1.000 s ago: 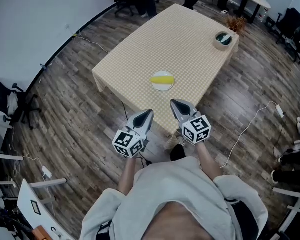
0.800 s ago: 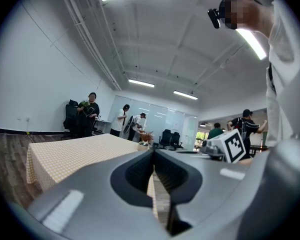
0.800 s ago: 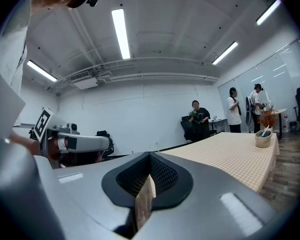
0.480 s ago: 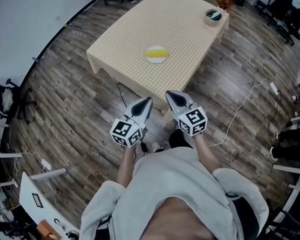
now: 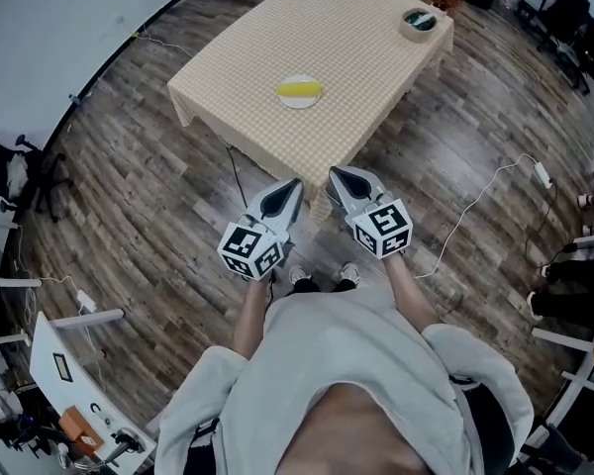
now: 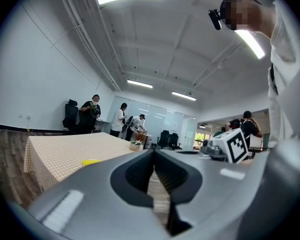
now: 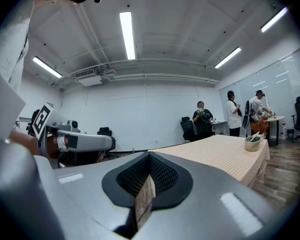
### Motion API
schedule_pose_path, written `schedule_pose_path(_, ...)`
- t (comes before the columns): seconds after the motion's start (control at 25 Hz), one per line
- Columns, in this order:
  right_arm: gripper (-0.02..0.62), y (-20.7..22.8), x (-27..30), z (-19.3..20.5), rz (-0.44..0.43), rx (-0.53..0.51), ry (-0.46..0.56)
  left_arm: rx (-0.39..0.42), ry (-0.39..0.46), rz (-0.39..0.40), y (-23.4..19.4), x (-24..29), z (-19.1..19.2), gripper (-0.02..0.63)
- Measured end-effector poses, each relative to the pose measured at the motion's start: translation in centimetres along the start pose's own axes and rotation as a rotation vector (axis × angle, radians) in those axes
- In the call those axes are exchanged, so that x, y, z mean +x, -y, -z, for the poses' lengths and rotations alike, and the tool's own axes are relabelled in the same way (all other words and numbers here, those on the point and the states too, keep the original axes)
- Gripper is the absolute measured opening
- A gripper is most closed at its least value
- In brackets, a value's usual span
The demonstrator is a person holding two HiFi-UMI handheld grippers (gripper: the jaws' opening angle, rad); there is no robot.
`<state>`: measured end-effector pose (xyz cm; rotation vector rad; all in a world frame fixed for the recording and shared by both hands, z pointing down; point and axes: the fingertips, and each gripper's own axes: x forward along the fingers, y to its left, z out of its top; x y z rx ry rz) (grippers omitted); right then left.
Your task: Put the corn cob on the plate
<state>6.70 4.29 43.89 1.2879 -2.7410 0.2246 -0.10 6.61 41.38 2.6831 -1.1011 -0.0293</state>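
Corn cob (image 5: pixel 299 88): yellow, lying on its side on the plate (image 5: pixel 299 102), long axis roughly along the worktop's nearer long edge
Plate: white and round, set inboard of the worktop (image 5: pixel 346 47) edge nearest the person, well apart from the bowl (image 5: pixel 419 23) at the far right corner
Left gripper (image 5: pixel 289 188): fingers closed tip to tip with nothing between them, held over the floor, well short of the worktop
Right gripper (image 5: pixel 339 176): fingers closed and empty, just beside the left gripper, likewise clear of the worktop
Task standing: judged met as things lie; cob is already on the plate and neither gripper is touching it
Handling, weight: judged light; one gripper should carry it
Handling, stiffness: judged rigid along its length, so it should not sag or crush under a moderate squeeze
Handling, surface: rounded, so liable to roll on the flat plate or twist in a loose grip; kernel texture too small to confirm
Hold point: judged best at mid-length, fingers across the narrow width, so the ends balance
Risk: a grip near one end may let the cob pivot and nudge the plate
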Motion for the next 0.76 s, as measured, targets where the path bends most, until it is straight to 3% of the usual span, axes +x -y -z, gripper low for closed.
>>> schedule_pose_path(0.32,-0.003,2.3,-1.0,-0.2,-0.003,-0.018,-0.001,0.012,-0.008,0.000,1.5,2.1,0.1,0.008)
schedule_pose_path(0.76,-0.003,2.2,-1.1,0.3,-0.006,-0.040,-0.001,0.036,0.008,0.004,1.8,2.5,-0.1,0.008)
